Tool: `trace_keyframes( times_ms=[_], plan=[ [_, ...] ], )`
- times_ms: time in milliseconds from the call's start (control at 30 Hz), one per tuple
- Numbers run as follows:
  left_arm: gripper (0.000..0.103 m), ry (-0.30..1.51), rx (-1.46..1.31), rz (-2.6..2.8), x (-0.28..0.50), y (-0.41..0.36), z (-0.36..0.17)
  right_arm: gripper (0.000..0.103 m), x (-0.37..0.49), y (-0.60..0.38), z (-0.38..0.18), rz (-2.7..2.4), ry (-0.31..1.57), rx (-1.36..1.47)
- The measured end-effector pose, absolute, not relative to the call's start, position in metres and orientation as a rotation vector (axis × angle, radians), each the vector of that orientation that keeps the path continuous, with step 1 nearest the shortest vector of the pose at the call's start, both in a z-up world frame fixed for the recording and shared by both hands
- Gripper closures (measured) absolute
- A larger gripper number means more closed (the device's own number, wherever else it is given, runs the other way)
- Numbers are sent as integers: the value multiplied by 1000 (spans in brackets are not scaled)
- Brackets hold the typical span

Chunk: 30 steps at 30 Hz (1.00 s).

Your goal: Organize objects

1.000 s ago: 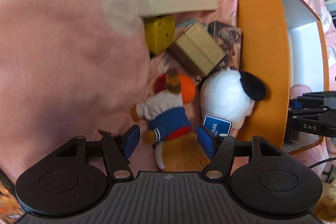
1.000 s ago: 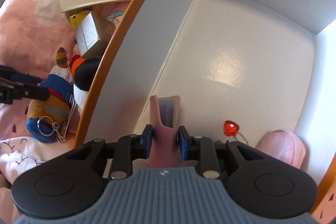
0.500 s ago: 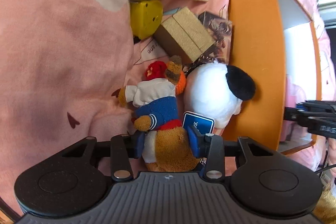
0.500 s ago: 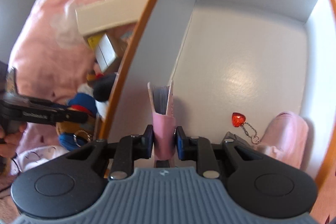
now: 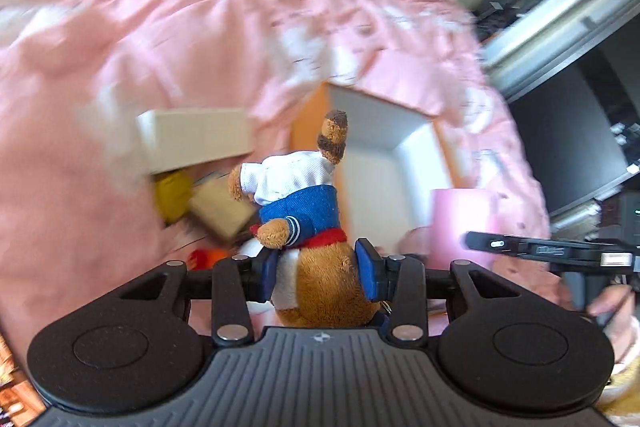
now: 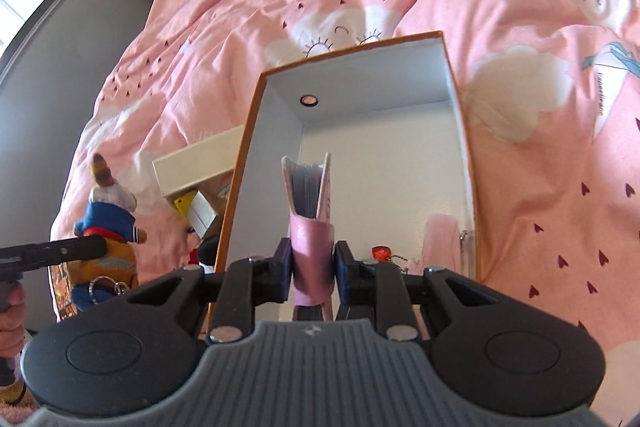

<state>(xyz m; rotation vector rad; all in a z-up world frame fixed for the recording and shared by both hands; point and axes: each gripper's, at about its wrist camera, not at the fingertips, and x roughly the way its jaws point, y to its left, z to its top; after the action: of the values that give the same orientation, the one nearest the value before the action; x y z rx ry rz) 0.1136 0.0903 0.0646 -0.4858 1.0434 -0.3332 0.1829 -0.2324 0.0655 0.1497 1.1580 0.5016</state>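
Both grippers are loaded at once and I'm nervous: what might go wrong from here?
1. The left gripper pinches only the lower body of the brown plush doll in the blue jacket; most of the doll stands above the grip, so it may flop or slip.
2. The right gripper clamps the pink booklet near its spine; its free pages could splay.
3. Both head for the orange-edged white box, which is narrow, so they may collide.

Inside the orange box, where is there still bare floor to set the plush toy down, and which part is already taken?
The orange box has bare white floor across its far half, between the wall with the round hole and the pink booklet. The near end is crowded: a red heart charm and a pink pouch lie there.
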Motion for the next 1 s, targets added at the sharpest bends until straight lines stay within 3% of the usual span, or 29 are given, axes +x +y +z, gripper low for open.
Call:
trace_keyframes(
  times_ms=[333, 667, 1000],
  plan=[
    [58, 1109, -314, -483, 148, 0, 48, 80, 172, -225, 37, 476, 1207, 133],
    [58, 1235, -172, -478, 155, -28, 10, 80, 182, -221, 5, 436, 1328, 163],
    [58, 1229, -67, -520, 160, -45, -10, 79, 193, -220, -11, 398, 1437, 175]
  ],
)
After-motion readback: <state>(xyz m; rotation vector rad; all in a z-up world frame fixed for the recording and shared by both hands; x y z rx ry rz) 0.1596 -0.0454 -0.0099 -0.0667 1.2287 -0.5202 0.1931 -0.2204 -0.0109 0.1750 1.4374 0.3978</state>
